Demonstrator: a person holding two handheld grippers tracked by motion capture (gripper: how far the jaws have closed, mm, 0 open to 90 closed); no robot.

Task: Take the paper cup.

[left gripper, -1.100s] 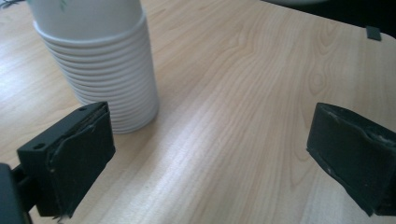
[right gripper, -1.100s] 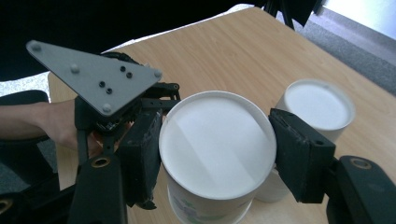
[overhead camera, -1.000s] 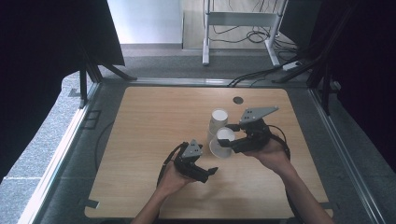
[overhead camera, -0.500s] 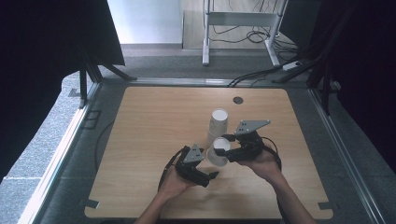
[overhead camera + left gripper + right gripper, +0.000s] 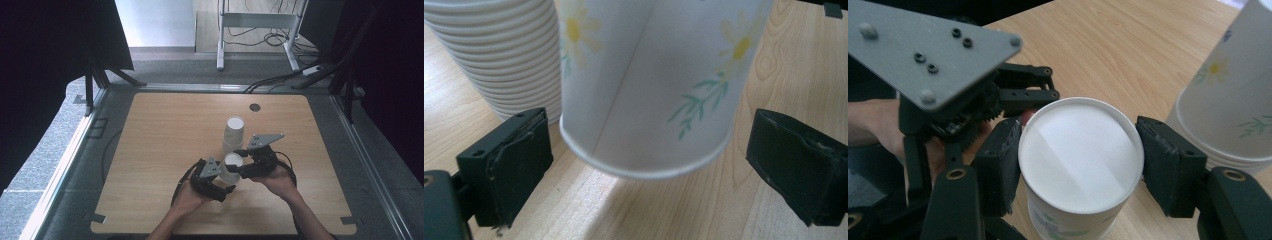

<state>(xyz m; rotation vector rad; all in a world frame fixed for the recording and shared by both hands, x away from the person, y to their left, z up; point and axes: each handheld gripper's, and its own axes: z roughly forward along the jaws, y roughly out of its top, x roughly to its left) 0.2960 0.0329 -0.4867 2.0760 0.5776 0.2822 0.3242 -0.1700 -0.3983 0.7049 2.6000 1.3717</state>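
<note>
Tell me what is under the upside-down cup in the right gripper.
Bare wooden table shows under the raised rim of the cup held by the right gripper. The cup's inside is hidden by its wall and closed base.

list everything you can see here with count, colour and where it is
single paper cup: 1, white with a daisy print, upside down, clamped by its base end in the right gripper, its rim hanging just above the table between the left gripper's fingers
stack of paper cups: 1 stack, white with the same print, upside down on the table just behind the held cup
table: 1, light wood
round hole cover: 1, dark, far edge of the tabletop
metal frame: 1, white, on the floor behind the table, with cables
left gripper: 1, black, near edge, fingers open either side of the cup, just been closing
right gripper: 1, black with grey plate, shut on the cup
</note>
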